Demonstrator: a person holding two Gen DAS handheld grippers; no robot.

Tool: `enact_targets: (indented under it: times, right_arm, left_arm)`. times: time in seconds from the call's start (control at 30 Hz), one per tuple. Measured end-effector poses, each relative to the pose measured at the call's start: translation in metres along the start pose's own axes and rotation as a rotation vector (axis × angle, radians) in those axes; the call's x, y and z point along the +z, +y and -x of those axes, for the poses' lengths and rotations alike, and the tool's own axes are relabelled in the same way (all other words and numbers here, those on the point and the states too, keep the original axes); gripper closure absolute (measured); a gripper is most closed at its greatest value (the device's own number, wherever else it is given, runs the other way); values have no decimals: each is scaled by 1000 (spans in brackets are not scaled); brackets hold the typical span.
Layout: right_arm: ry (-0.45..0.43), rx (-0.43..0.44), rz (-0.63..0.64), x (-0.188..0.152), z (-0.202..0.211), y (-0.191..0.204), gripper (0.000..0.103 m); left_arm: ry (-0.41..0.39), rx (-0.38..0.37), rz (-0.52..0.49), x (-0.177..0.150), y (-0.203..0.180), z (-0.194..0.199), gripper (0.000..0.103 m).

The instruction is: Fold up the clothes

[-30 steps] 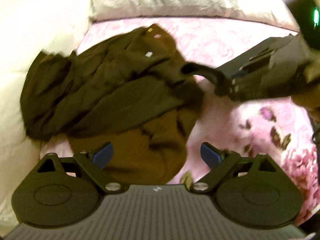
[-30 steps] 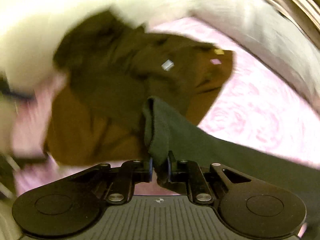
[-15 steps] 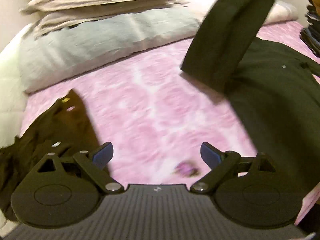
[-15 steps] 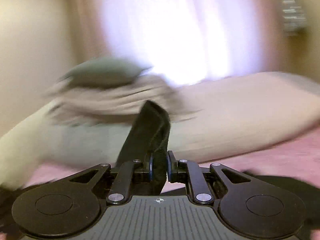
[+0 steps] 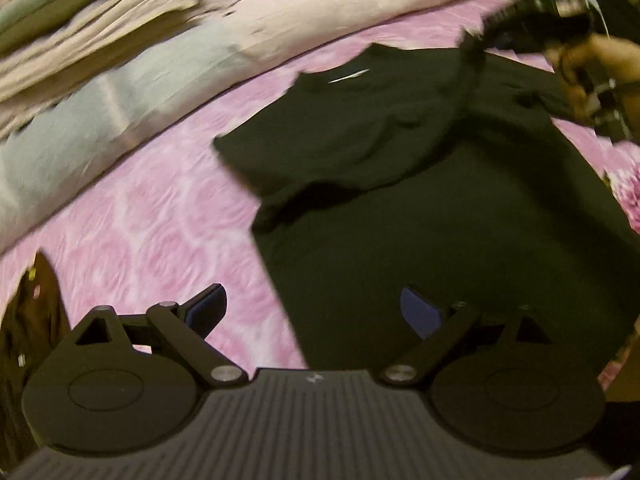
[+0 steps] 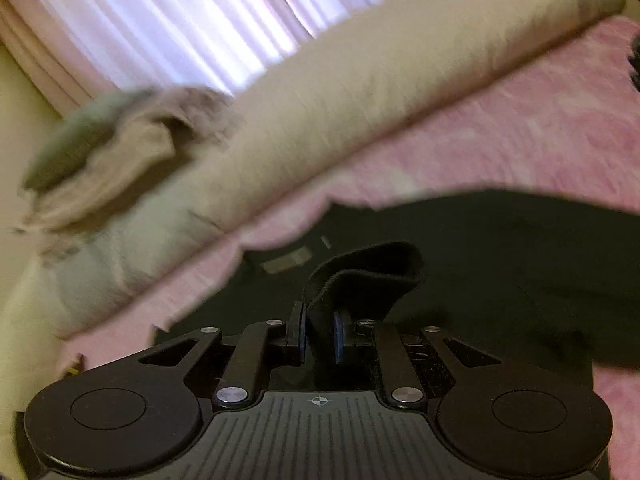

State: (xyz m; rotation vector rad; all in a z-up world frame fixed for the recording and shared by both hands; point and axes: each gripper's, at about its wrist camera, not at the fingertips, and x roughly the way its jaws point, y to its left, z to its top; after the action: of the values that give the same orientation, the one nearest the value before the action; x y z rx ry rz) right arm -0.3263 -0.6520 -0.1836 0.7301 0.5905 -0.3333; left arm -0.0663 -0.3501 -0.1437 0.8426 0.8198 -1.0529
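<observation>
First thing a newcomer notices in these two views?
The dark T-shirt spread across the pink bedspread, filling the middle and right of the left wrist view. Next, the right gripper shut on a fold of that shirt, while the left gripper hangs open over its lower edge. Pillows line the far side.

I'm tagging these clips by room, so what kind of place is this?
Most likely a bedroom: a dark T-shirt lies spread on a bed with a pink floral bedspread, pillows and folded bedding are piled along its far edge, and a bright curtained window stands behind.
</observation>
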Motion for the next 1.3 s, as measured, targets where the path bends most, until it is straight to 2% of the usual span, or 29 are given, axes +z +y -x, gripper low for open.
enact_targets:
  times: [0.07, 0.13, 0.2, 0.23, 0.27, 0.4, 0.5, 0.63, 0.77, 0.9, 1.03, 1.1, 1.13, 1.17, 1.2, 1.23, 1.3]
  right_arm:
    - [-41, 19, 5, 4, 17, -8, 90]
    - [-29, -44, -16, -1, 19, -22, 90]
    - [65, -157, -94, -10, 9, -49, 50]
    - [88, -198, -145, -14, 8, -61, 8]
    - [75, -206, -191, -20, 13, -73, 5]
    - [34, -240, -308, -38, 49, -109, 5]
    - [-10, -302, -402, -52, 88, -143, 5]
    - [-126, -427, -589, -72, 154, -203, 5]
    - [-275, -475, -796, -95, 204, -266, 5]
    - [-447, -422, -905, -108, 231, -309, 5]
    - [-583, -384, -999, -110, 242, -339, 5]
    - [-598, -374, -1018, -107, 245, -348, 10]
    - [-584, -389, -1013, -105, 247, -350, 34]
    - [-571, -405, -1013, -103, 248, -352, 75]
    - [-558, -417, -1024, -104, 251, -353, 90]
    - [-546, -429, -1035, -105, 253, -354, 95]
    - [-526, -435, -1005, -99, 255, -352, 95]
  left_arm:
    - [4, -13, -28, 11, -8, -6, 11]
    - [-1, -17, -48, 24, -13, -11, 11]
    - [-7, -21, -66, 36, -18, -16, 11]
    - [-9, -27, -75, 41, -20, -19, 11]
    - [-11, -33, -86, 46, -22, -21, 11]
    - [-11, -66, -160, 60, -42, -28, 11]
    - [-15, -98, -219, 72, -61, -34, 11]
    - [-26, -139, -292, 89, -88, -43, 11]
    - [-31, -175, -364, 106, -118, -57, 11]
    - [-27, -208, -436, 118, -145, -70, 11]
    - [-28, -233, -490, 125, -168, -74, 11]
    - [-32, -241, -508, 128, -176, -75, 11]
    - [-33, -246, -517, 129, -180, -76, 11]
    - [-35, -250, -524, 130, -184, -77, 11]
    - [-38, -251, -523, 131, -184, -77, 11]
    - [-41, -252, -520, 132, -185, -77, 11]
    - [-46, -247, -507, 131, -182, -74, 11]
